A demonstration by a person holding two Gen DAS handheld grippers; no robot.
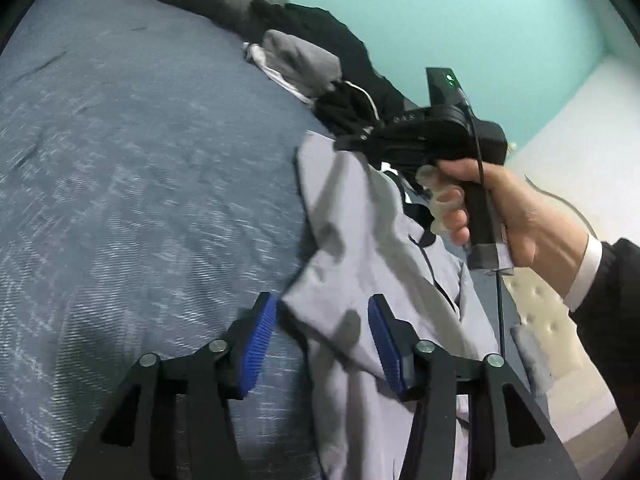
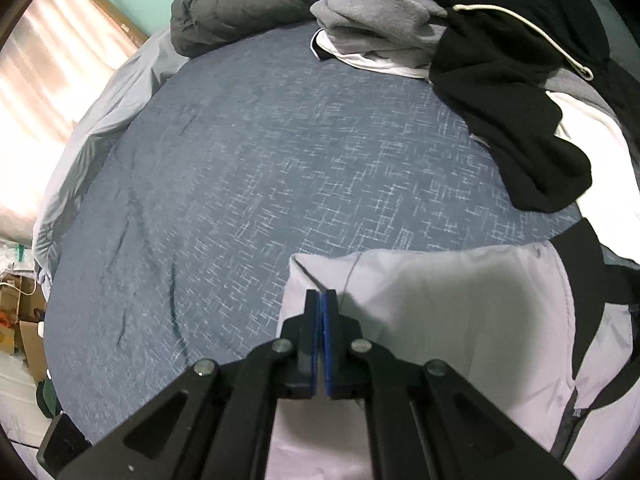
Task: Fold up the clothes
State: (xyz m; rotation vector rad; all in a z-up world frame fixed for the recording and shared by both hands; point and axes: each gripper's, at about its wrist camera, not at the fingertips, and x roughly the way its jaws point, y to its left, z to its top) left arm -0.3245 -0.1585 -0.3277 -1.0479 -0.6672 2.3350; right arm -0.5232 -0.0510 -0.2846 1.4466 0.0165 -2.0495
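Note:
A light grey jacket (image 1: 360,240) with black trim hangs lifted over the blue bedspread (image 1: 140,180). My right gripper (image 1: 352,142), held by a hand in a dark sleeve, pinches its upper edge. In the right wrist view the right gripper (image 2: 322,308) has its blue pads pressed together on a fold of the jacket (image 2: 460,320), near the corner. My left gripper (image 1: 322,340) stands open. A lower corner of the jacket hangs between its blue pads (image 1: 260,344), and they do not press on the cloth.
A pile of clothes lies at the bed's far side: a black hoodie (image 2: 500,92) with a white drawstring, a grey sweatshirt (image 2: 380,20) and a dark grey duvet (image 2: 228,4). Cardboard boxes (image 2: 24,320) stand on the floor at the left. A teal wall (image 1: 440,8) is behind.

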